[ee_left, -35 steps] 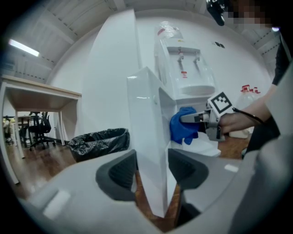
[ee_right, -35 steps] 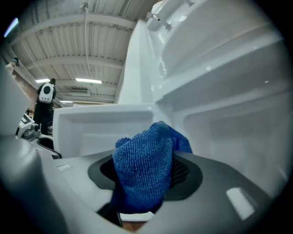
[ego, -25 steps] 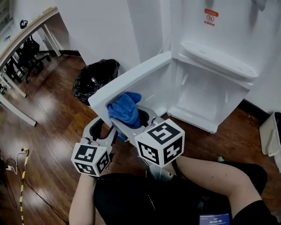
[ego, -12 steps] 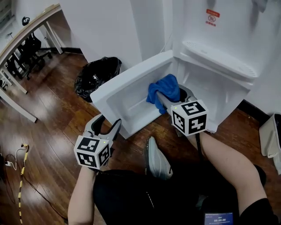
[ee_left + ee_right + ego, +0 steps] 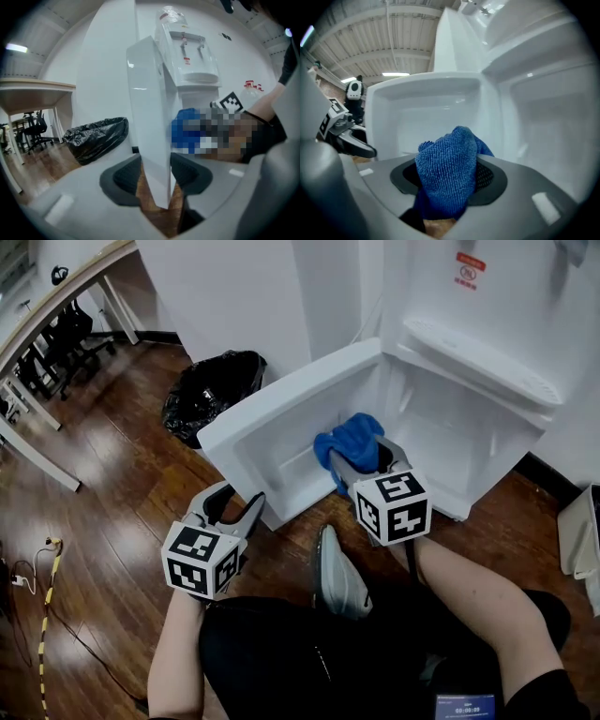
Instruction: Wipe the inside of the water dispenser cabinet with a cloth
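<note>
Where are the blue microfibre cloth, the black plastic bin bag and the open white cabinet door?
blue microfibre cloth (image 5: 352, 437): head view, its bunched top.
black plastic bin bag (image 5: 211, 390): head view, its crinkled middle.
open white cabinet door (image 5: 272, 446): head view, its recessed inner face.

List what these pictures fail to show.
Head view: lower left corner of the cabinet, behind the cloth and right gripper.
Head view: red label, too small to read.
Head view: screen at the bottom edge, cut off and too small to read.
Left gripper view: most of the right gripper, under a mosaic patch.
</note>
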